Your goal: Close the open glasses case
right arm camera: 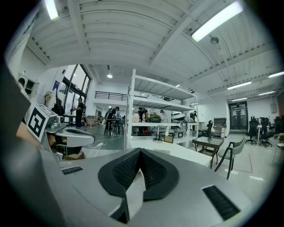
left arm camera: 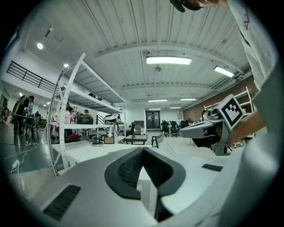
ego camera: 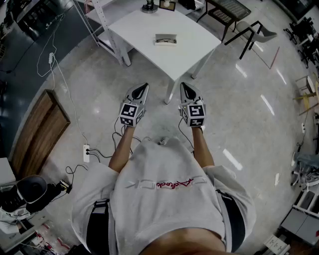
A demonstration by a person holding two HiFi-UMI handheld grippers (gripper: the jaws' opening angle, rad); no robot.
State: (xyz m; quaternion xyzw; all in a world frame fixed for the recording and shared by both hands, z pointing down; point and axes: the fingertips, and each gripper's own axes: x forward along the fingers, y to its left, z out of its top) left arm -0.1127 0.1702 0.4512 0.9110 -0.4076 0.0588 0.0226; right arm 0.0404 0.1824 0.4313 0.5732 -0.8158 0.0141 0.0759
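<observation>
An open glasses case [ego camera: 165, 39] lies on the white table [ego camera: 194, 47], well ahead of both grippers. My left gripper [ego camera: 146, 85] is held over the floor short of the table's near corner, its jaws shut with nothing between them. My right gripper [ego camera: 182, 85] hangs beside it, also shut and empty. In the left gripper view the dark pads [left arm camera: 142, 155] meet at the tip, and the right gripper [left arm camera: 195, 129] shows at the right. In the right gripper view the pads [right arm camera: 140, 153] touch, with the table [right arm camera: 186, 153] beyond. The case is hidden in both gripper views.
A lamp base [ego camera: 149, 7] and a small frame [ego camera: 167, 5] stand at the table's far edge. Chairs [ego camera: 247, 31] sit to the right of the table, a metal shelf frame [ego camera: 107, 22] to its left. A power strip [ego camera: 86, 152] and cables lie on the floor at left.
</observation>
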